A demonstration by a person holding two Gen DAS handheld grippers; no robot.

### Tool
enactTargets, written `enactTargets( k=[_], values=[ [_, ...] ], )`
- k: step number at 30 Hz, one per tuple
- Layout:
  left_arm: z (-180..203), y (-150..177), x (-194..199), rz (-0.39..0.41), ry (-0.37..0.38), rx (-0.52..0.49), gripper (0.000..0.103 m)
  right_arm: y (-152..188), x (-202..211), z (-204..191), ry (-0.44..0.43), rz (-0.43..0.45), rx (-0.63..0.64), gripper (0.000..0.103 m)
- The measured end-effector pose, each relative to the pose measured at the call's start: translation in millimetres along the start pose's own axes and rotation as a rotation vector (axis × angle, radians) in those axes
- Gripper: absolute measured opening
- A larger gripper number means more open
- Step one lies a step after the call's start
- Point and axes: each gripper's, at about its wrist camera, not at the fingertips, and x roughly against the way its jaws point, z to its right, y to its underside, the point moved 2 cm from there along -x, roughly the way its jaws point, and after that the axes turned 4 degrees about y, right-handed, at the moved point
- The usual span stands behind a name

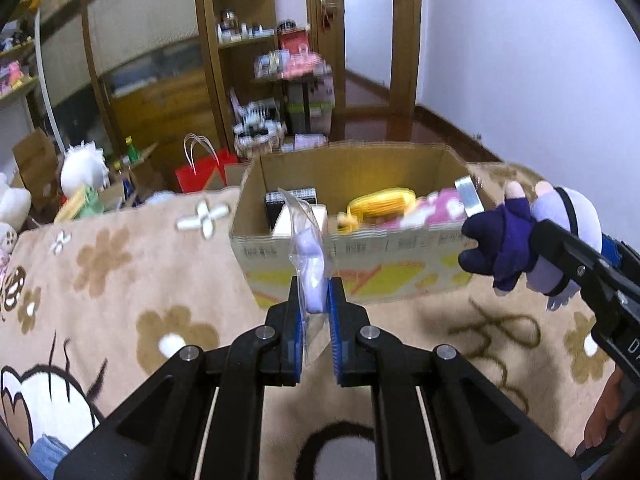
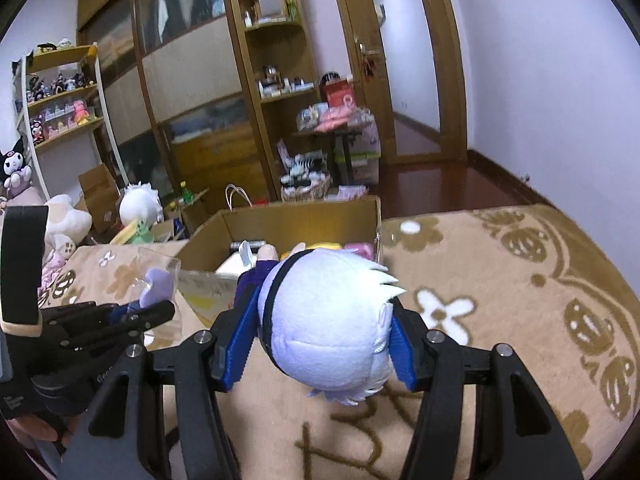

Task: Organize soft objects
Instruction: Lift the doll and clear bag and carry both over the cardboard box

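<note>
Soft doll (image 2: 328, 320) with white hair sits clamped by its head in the right claw (image 2: 320, 344), held above the blanket (image 2: 500, 340) facing the cardboard box (image 1: 352, 268), probably its destination. The left claw (image 1: 316, 304) pinches a bagged lilac toy (image 1: 312, 264) likewise.

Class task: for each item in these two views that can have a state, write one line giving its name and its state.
Left gripper: shut on the bagged toy.
Bagged toy: held, lifted off the blanket.
Right gripper: shut on the plush doll.
Plush doll: held by its head, in the air.
Cardboard box: open, partly filled.
Blanket: spread flat.
Door: open.
</note>
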Motion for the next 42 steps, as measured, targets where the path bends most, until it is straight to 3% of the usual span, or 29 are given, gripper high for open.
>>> enactTargets(
  k=[9, 16, 33, 42],
  values=[
    [-3.6, -27.9, 4.1, 0.129, -0.038, -0.034, 0.01, -18.3, -2.6, -0.9, -0.002, 0.079, 0.004, 0.062],
    [-7.7, -47.1, -7.5, 0.163, -0.052, -0.041, 0.01, -26.1, -17.0, -6.8, 0.014, 0.105, 0.033, 0.062],
    [-16.6, -67.6, -53.8, 0.161, -0.053, -0.051, 0.011, -39.3, -54.5, -24.0, 0.07, 0.143, 0.089, 0.062],
    [-19.9, -65.8, -76.7, 0.117, -0.032, -0.038, 0.011, -35.6, -72.4, -25.6, 0.09, 0.126, 0.106, 0.062]
  ],
)
